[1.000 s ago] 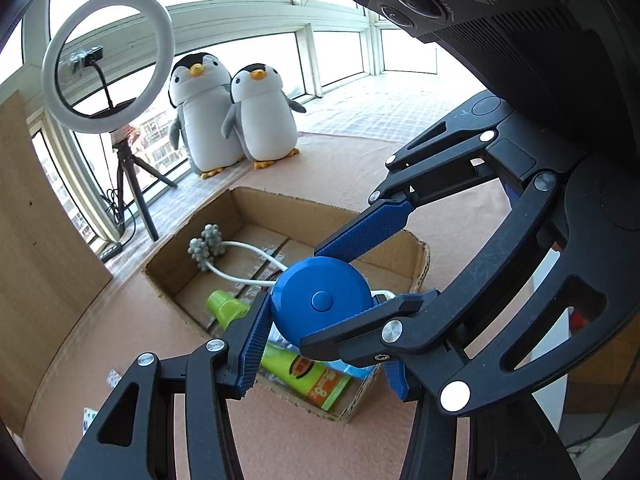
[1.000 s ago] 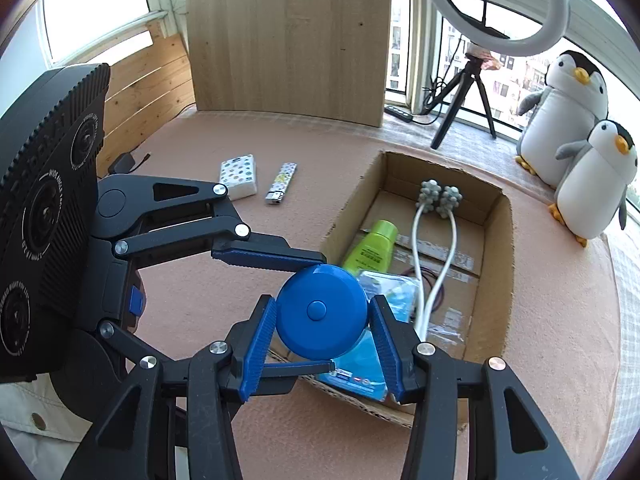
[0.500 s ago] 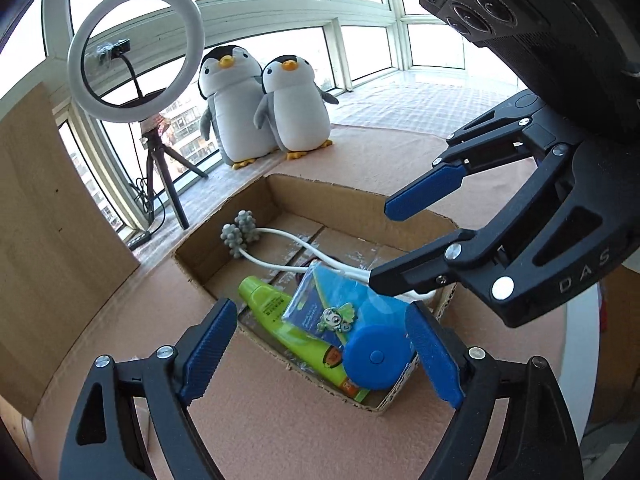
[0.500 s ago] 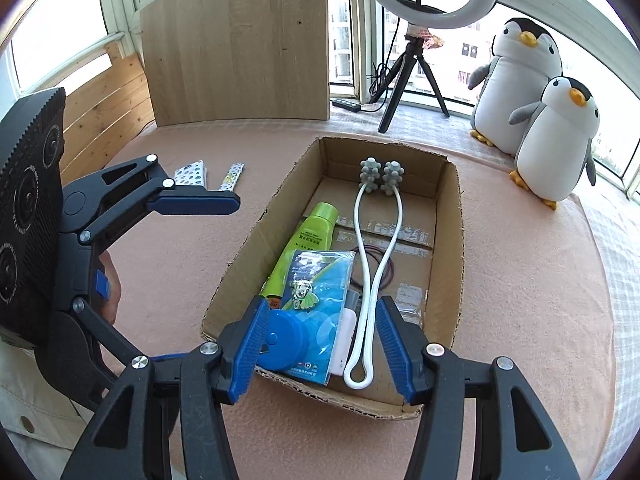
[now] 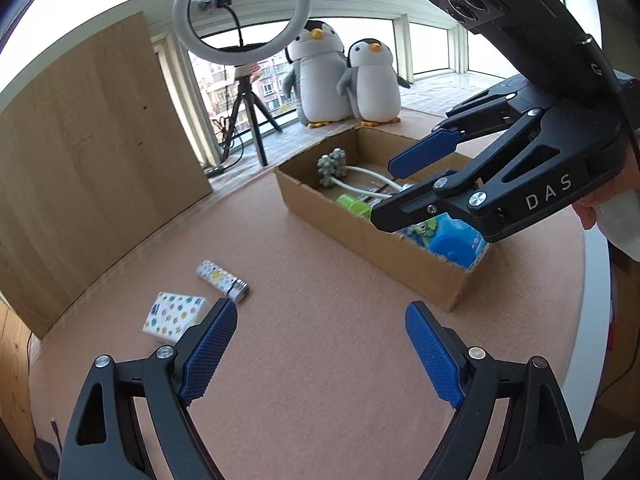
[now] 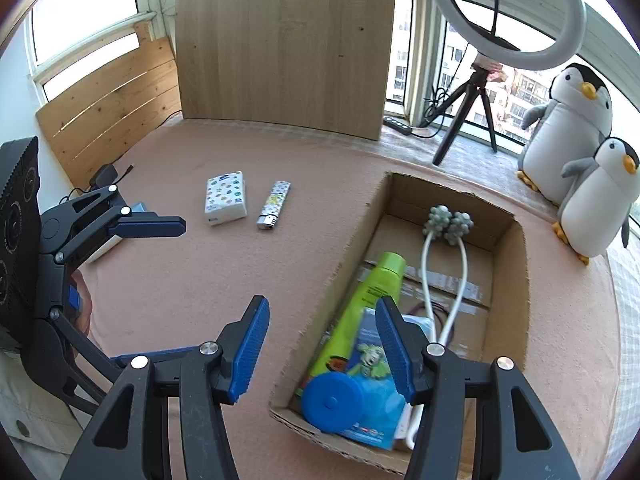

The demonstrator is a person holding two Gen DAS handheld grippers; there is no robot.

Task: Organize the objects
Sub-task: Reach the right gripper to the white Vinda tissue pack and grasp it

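Observation:
A cardboard box holds a blue round disc, a green tube, a blue packet and a white two-headed massager. A patterned tissue pack and a patterned lighter lie on the brown mat left of the box. My left gripper is open and empty above the mat, near the tissue pack. My right gripper is open and empty over the box's near left corner.
Two plush penguins stand beyond the box by the window. A ring light on a tripod and a leaning wooden board stand at the back. A small dark charger with cable lies at the mat's far left.
One second ago both grippers held the blue disc over the box. It dropped into the box's near end. Both grippers opened, and the left swung away towards the tissue pack and lighter.

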